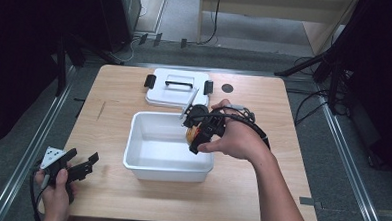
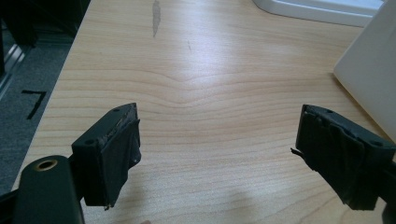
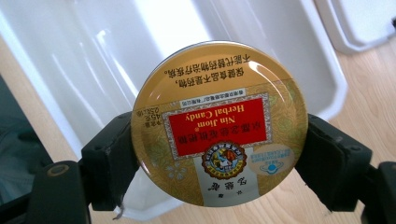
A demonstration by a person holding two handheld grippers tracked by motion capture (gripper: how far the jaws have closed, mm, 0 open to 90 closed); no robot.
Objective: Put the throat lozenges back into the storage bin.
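One round tin [image 1: 192,134] in the high view, gold with a red patch, hangs at the right rim of the white tub [image 1: 132,153], clamped in the fingers of the right gripper [image 1: 197,135]. Mostly masked there by the gripper body and the hand [image 1: 235,140]; label too small to read. White lid [image 1: 157,96] with black clips flat on the surface [image 1: 105,196] just behind the tub. Plenty of bare wood left of the tub and along the near edge; a narrower strip to its right. Left gripper [image 1: 89,163] low at the near left corner of the surface, well apart from the tub, fingers spread.

Left gripper view: two black fingers [image 2: 109,158] stand wide with only pale wood grain between them. Left gripper [image 2: 217,156] grips nothing. Surface edge runs up the left side; white tub wall [image 2: 373,70] cut off at the right, lid [image 2: 322,9] cropped at the top.

Right gripper view: tin [image 3: 219,123] seen face-on and upside down, gold lid, red panel reading "Nin Jiom Herbal Candy", round emblem beneath, small Chinese print hard to make out. Right gripper [image 3: 217,163] presses the tin's rim from both sides with its fingers [image 3: 109,161]. Tub interior [image 3: 93,56] behind; tin's depth hidden.
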